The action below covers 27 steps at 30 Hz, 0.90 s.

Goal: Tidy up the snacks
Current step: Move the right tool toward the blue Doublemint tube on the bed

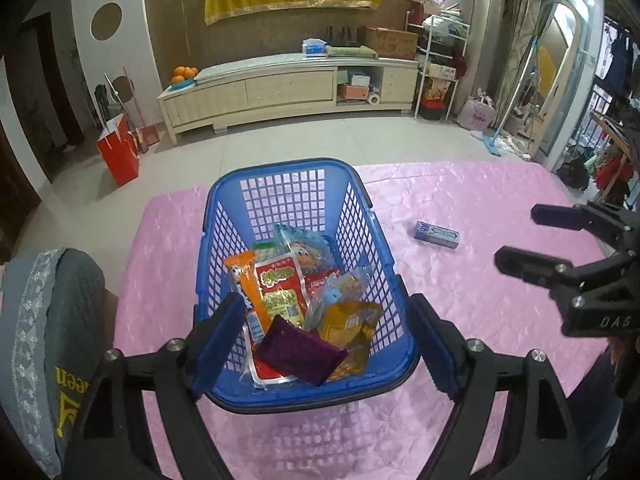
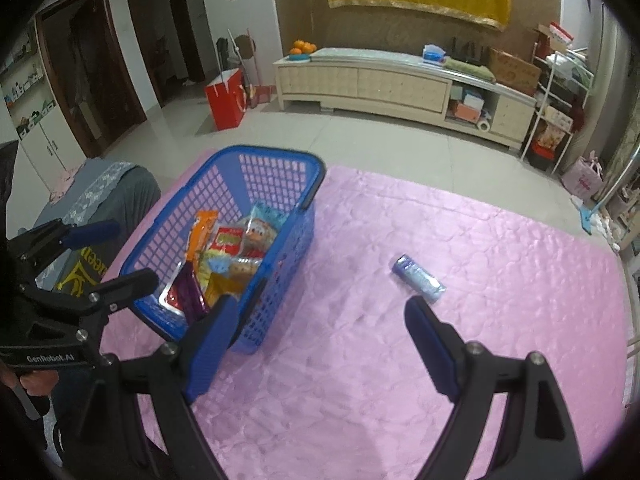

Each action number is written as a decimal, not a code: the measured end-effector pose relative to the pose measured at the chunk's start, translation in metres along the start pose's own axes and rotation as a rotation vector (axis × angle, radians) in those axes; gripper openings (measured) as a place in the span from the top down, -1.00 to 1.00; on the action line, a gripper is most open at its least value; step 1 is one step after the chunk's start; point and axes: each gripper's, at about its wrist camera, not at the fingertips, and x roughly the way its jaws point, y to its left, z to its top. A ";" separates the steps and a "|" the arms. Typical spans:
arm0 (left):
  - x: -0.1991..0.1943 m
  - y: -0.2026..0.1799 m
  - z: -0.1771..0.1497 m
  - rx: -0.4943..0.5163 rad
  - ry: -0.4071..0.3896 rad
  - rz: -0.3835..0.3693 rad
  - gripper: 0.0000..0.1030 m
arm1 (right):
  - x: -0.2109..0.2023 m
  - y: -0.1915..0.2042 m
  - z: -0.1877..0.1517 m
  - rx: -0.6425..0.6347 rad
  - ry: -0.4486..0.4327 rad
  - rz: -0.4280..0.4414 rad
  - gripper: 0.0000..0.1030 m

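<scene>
A blue mesh basket (image 1: 280, 168) (image 2: 276, 152) stands on the pink-covered table and holds several snack packets. Among them are an orange stick (image 1: 244, 280), a red and green pouch (image 1: 280, 288), a gold pouch (image 1: 348, 324) and a purple packet (image 1: 300, 350) lying on top at the near end. My left gripper (image 1: 324, 320) (image 2: 132, 254) hovers open over the basket's near end, and its pads touch nothing. A small blue-purple pack (image 1: 437, 234) (image 2: 418, 278) lies alone on the cloth right of the basket. My right gripper (image 2: 322, 312) (image 1: 516, 236) is open and empty, and the pack lies just beyond its right fingertip.
The pink cloth (image 2: 360, 360) covers the whole table. A grey cushioned chair back (image 1: 48, 320) stands at the table's left edge. Beyond the table are tiled floor, a red paper bag (image 1: 118, 152) and a long low cabinet (image 1: 280, 88).
</scene>
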 end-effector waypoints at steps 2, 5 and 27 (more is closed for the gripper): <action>0.004 -0.001 0.007 -0.001 0.013 0.011 -0.57 | 0.000 -0.007 0.005 -0.003 0.004 -0.010 -0.71; 0.013 -0.002 0.018 -0.002 0.038 0.022 -0.57 | 0.004 -0.019 0.012 -0.009 0.002 -0.037 -0.71; 0.102 0.015 0.047 -0.051 0.176 0.077 -0.57 | 0.101 -0.071 0.020 -0.138 0.118 -0.060 -0.68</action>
